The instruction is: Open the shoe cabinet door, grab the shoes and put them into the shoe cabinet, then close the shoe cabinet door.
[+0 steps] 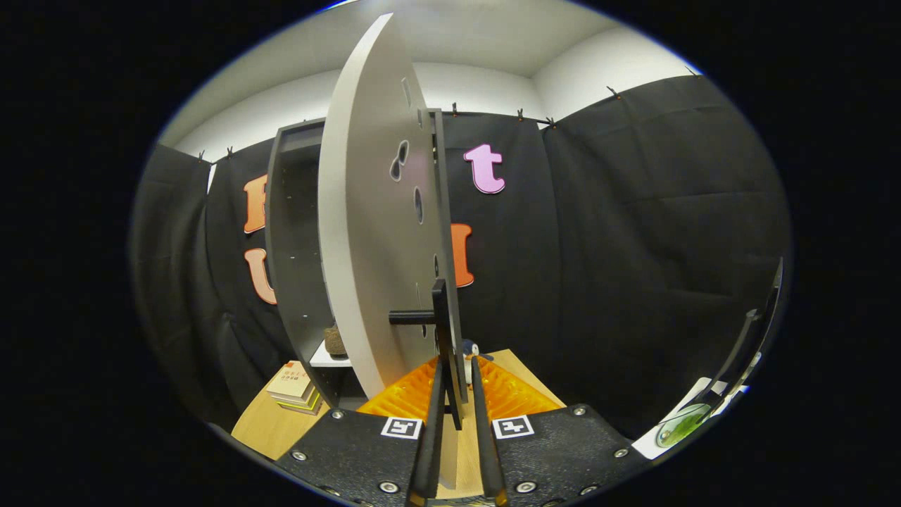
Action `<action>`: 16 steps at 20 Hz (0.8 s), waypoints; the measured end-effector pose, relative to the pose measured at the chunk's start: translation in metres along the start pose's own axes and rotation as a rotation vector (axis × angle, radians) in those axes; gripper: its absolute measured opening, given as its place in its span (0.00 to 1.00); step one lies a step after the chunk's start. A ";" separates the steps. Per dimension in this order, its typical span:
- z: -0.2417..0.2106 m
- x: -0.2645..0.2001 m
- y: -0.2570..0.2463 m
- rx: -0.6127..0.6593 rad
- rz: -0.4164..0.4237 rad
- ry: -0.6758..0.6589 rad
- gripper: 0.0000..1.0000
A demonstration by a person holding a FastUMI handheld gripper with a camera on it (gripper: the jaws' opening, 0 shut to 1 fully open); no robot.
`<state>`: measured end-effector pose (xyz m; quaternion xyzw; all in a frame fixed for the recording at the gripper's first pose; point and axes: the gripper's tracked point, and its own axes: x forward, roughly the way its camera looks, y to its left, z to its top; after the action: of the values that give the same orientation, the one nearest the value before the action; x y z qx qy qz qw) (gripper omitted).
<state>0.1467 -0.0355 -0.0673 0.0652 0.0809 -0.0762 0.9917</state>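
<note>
Looking along my gripper [456,394], its fingers sit narrow around the bottom edge of the pale cabinet door [366,232], just below the dark handle [429,317]; I can't tell if both press on it. To swing well, I'd follow the hinge arc smoothly. The door stands edge-on, wide open, before the dark cabinet [295,246]. A brown shoe [335,341] rests on the shelf inside.

Black cloth [633,232] hangs clipped around my booth, beneath a white wall [479,84] and ceiling. Below the cloth lies a wooden tabletop [264,426]; a stack of books [292,387] rests on it.
</note>
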 end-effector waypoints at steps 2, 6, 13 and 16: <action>0.000 0.000 -0.003 0.005 -0.018 0.004 0.23; 0.003 -0.001 -0.005 0.002 -0.060 -0.015 0.23; 0.004 0.000 -0.022 -0.003 -0.158 -0.031 0.21; 0.006 -0.004 -0.048 -0.007 -0.198 -0.027 0.21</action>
<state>0.1362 -0.0834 -0.0667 0.0525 0.0739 -0.1742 0.9805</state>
